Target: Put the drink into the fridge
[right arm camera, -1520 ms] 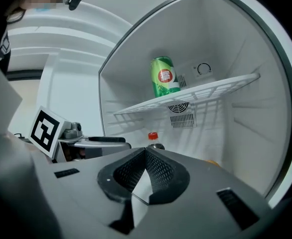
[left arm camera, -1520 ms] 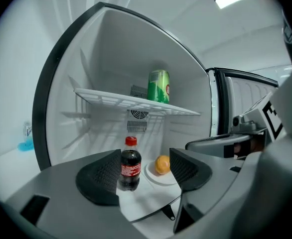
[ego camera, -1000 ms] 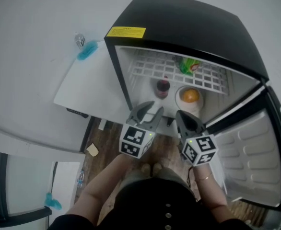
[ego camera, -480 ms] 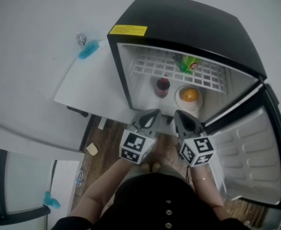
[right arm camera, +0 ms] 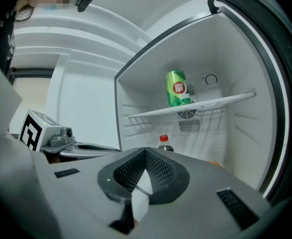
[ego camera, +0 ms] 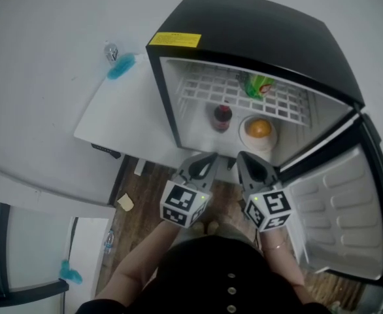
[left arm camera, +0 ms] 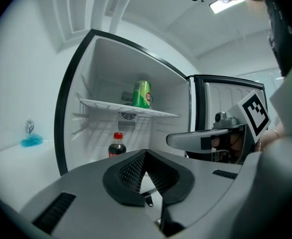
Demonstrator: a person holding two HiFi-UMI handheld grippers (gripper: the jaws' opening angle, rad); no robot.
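1. Two tools in the head view, left tool (ego camera: pixel 201 165) and right tool (ego camera: pixel 250 165), hang just outside the open fridge (ego camera: pixel 162 97), both clenched and empty. The left one's jaws stood apart a second ago and are now snapped together. Both have slid back a little toward the person. The drink, a cola bottle (ego camera: pixel 222 118), stands upright on the fridge floor just beside a bowl with an orange (ego camera: pixel 258 131). It looks delivered, so probably only the door (ego camera: pixel 338 214) is left to shut.
2. Left gripper view: jaws meet, nothing between them. The bottle sits under the wire shelf (left arm camera: pixel 131 107), with a green can (left arm camera: pixel 142 94) on top of it. The right tool is close alongside and the fridge frame is near on the left, so sideways room is tight.
3. Right gripper view: jaws together, nothing held. The dark frame edge crowds the right. The free room is back toward the person.
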